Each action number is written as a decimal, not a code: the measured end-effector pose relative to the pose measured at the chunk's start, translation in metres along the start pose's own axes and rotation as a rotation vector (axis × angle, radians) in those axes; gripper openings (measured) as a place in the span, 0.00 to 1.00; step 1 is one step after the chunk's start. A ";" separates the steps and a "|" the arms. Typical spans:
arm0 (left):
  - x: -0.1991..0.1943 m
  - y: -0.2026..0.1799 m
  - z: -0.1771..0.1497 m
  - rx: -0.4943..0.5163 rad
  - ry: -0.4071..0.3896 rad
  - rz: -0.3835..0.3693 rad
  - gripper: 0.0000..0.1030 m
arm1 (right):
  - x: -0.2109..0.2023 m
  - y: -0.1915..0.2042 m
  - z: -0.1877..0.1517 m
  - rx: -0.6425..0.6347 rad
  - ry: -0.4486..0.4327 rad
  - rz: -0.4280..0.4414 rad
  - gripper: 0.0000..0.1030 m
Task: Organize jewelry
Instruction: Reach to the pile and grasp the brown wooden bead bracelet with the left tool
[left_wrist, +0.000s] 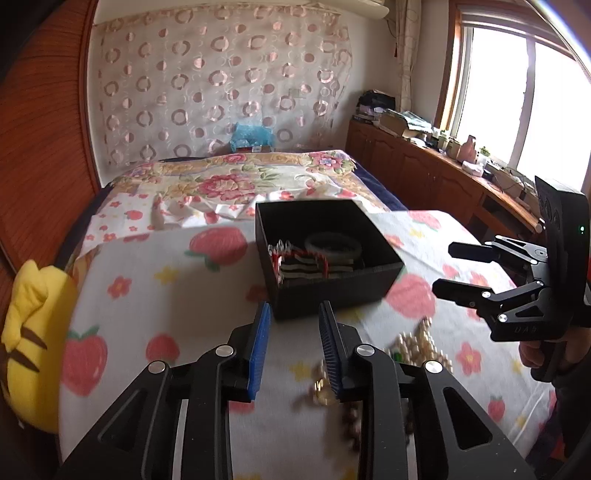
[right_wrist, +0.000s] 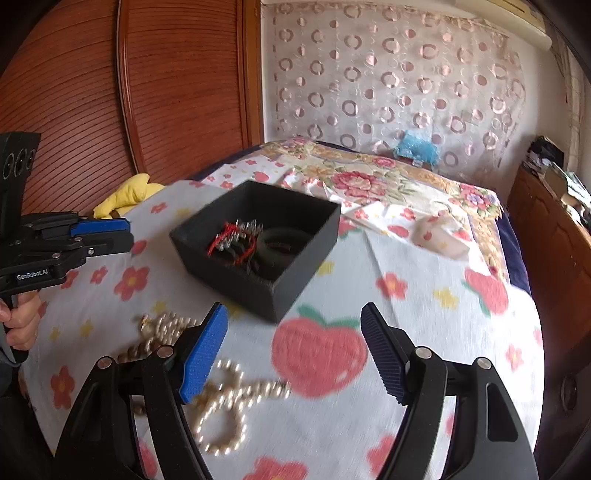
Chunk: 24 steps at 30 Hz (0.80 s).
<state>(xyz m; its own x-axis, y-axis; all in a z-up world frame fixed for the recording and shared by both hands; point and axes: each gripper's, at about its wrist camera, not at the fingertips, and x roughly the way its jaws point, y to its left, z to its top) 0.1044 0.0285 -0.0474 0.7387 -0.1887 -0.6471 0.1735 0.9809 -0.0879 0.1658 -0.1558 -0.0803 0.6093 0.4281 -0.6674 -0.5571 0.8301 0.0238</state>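
Observation:
A black open box (left_wrist: 373, 286) (right_wrist: 295, 221) sits on the strawberry-print cloth. It holds a red-and-silver piece (left_wrist: 295, 258) (right_wrist: 232, 236) and a ring-shaped bangle (left_wrist: 332, 243) (right_wrist: 282, 240). A pearl necklace (right_wrist: 229, 398) and gold beads (left_wrist: 417, 343) lie on the cloth in front of the box. My left gripper (left_wrist: 293, 321) (right_wrist: 122, 236) is open and empty, just before the box. My right gripper (right_wrist: 293, 321) (left_wrist: 443, 267) is open and empty above the cloth, right of the pearls.
A yellow plush toy (left_wrist: 33, 339) (right_wrist: 125, 194) lies at the left edge. A floral bedspread (left_wrist: 240, 177) lies behind the box. A wooden cabinet (left_wrist: 424, 166) with clutter runs along the window side. A wooden panel (right_wrist: 166, 92) stands on the left.

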 end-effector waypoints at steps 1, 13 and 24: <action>-0.001 -0.001 -0.002 0.001 0.003 0.000 0.25 | -0.003 0.002 -0.006 0.008 0.002 -0.003 0.74; -0.015 -0.025 -0.054 0.018 0.044 -0.027 0.28 | -0.038 0.014 -0.073 0.111 0.015 -0.019 0.72; -0.015 -0.041 -0.075 0.026 0.065 -0.028 0.39 | -0.048 0.024 -0.106 0.120 0.027 -0.031 0.72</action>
<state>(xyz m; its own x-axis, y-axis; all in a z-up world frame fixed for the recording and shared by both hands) 0.0374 -0.0048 -0.0903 0.6895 -0.2122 -0.6925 0.2112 0.9735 -0.0880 0.0630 -0.1942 -0.1268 0.6086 0.3934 -0.6892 -0.4656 0.8803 0.0912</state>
